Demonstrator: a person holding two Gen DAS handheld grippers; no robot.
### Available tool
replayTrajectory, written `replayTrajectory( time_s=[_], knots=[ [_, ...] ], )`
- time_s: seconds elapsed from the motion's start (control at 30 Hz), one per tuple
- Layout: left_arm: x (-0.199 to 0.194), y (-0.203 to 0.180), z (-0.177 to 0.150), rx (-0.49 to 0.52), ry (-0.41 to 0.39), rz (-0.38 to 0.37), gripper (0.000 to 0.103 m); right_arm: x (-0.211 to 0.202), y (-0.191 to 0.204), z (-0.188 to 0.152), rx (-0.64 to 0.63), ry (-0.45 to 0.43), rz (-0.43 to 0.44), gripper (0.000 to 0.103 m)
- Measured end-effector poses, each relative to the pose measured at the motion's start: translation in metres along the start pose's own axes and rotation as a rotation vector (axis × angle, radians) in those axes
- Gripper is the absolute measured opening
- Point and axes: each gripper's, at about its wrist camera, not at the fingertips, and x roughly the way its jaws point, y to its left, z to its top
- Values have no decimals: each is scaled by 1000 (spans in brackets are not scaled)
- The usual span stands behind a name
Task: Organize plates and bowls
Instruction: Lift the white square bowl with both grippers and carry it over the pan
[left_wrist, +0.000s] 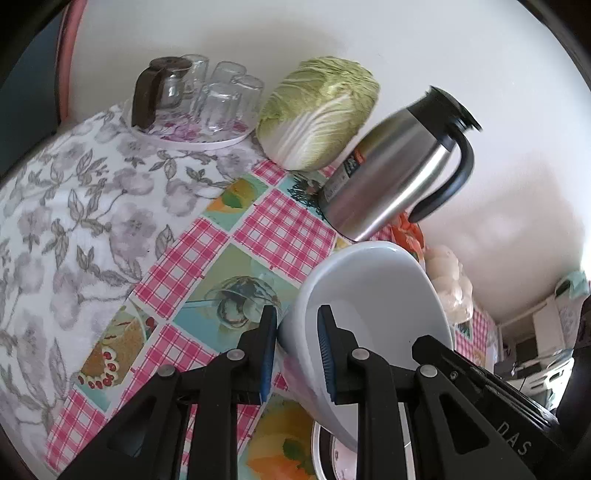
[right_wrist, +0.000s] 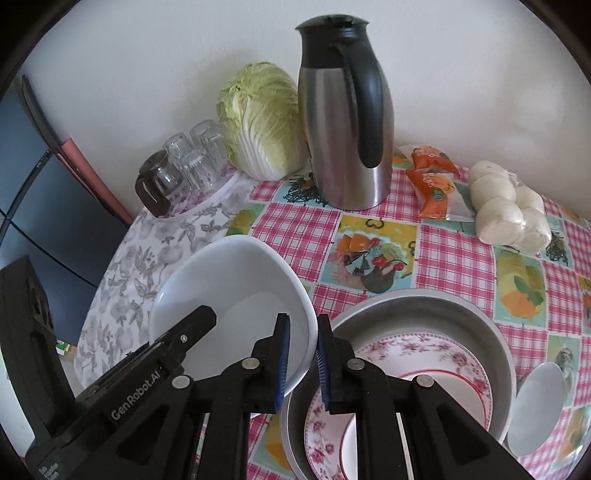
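Observation:
A large white bowl (right_wrist: 229, 291) is held tilted above the table by both grippers. My left gripper (left_wrist: 297, 347) is shut on its rim, one blue pad inside the bowl (left_wrist: 369, 302) and one outside. My right gripper (right_wrist: 301, 360) is shut on the opposite rim. To the right a metal basin (right_wrist: 436, 310) holds floral plates (right_wrist: 424, 365). A small white dish (right_wrist: 535, 410) lies at the basin's right side.
A steel thermos jug (right_wrist: 343, 122), a napa cabbage (right_wrist: 262, 122) and a tray of upturned glasses (right_wrist: 192, 162) stand by the wall. Orange packets (right_wrist: 432, 177) and bagged white buns (right_wrist: 506, 206) lie at right. A floral towel (left_wrist: 74, 221) covers the table's left part.

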Motion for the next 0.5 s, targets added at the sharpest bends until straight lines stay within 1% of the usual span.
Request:
replayTrajectory(
  time_s=[0.2,0.37,0.5],
  knots=[
    [-1,-11,-10,29,21,-4,23,-10,-16,-15,45,-9,13,15],
    [-8,-24,-16,58,13,-12,23,-21,-31,-27,88,-22,39,15],
    [-10,-39,-21,103,12,-8,23,-29,-42,-37,127,-39,46,15]
  ],
)
